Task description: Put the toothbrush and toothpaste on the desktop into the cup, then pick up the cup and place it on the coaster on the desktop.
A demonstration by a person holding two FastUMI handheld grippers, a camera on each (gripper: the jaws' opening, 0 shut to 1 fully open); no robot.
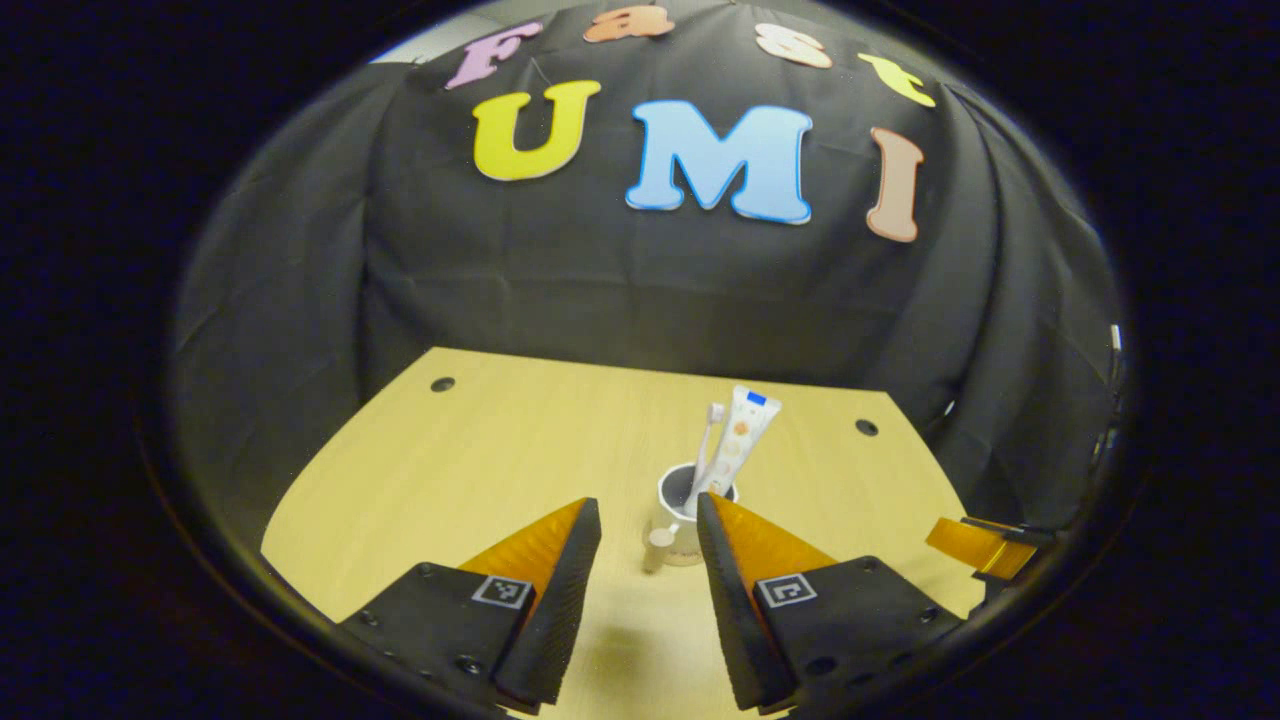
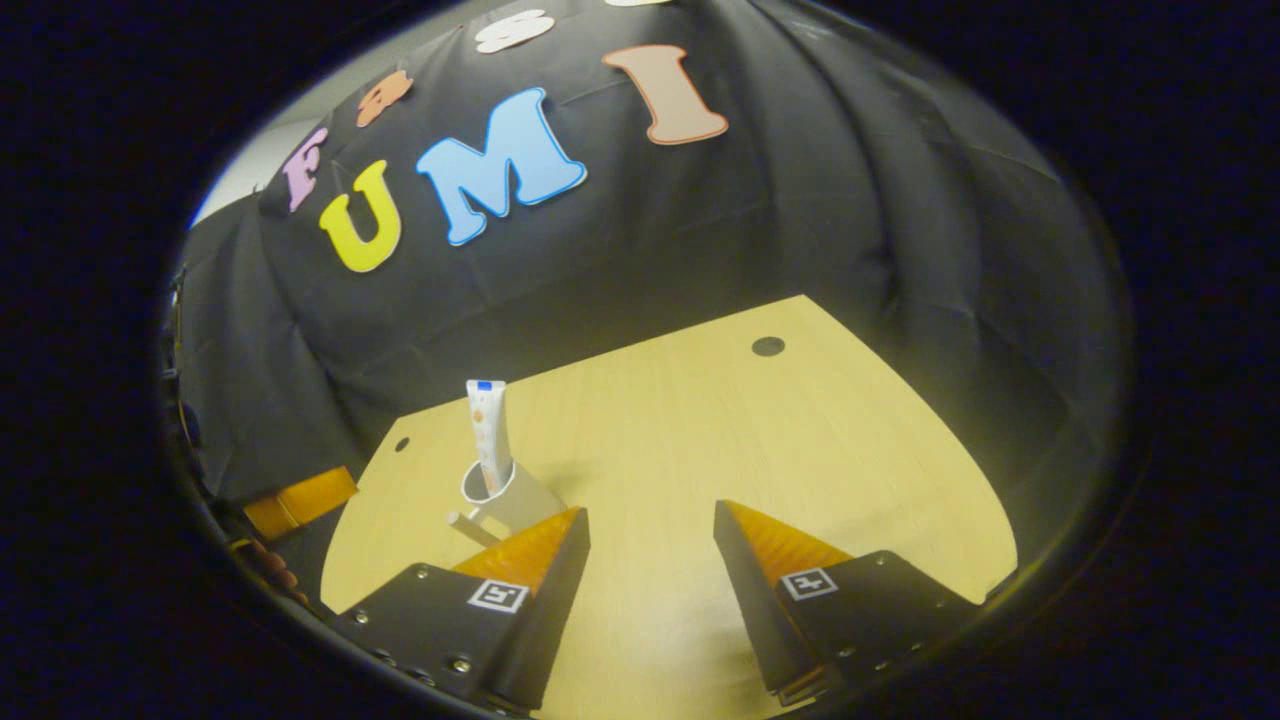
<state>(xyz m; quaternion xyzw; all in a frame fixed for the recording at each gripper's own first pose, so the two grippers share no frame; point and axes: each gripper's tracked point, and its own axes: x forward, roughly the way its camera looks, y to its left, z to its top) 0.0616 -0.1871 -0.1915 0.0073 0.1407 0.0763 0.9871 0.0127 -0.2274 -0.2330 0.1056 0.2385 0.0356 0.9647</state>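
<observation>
A white cup (image 1: 678,493) stands upright on the wooden desktop (image 1: 520,440), its handle turned toward me. A toothbrush (image 1: 711,428) and a white toothpaste tube (image 1: 746,425) stand in it, leaning to the right. My left gripper (image 1: 648,515) is open, and the cup sits just beyond the gap between its fingers, partly behind the right-hand one. In the right gripper view the cup (image 2: 512,492) with the toothpaste tube (image 2: 487,430) stands ahead and to the left of my right gripper (image 2: 650,512), which is open with nothing between its fingers.
Black cloth walls close in the desktop at the back and sides. Small dark holes (image 1: 442,384) (image 1: 866,427) mark the far corners of the desktop. The right gripper (image 1: 985,545) shows at the right edge of the left gripper view, and the left gripper (image 2: 300,500) at the left edge of the right gripper view.
</observation>
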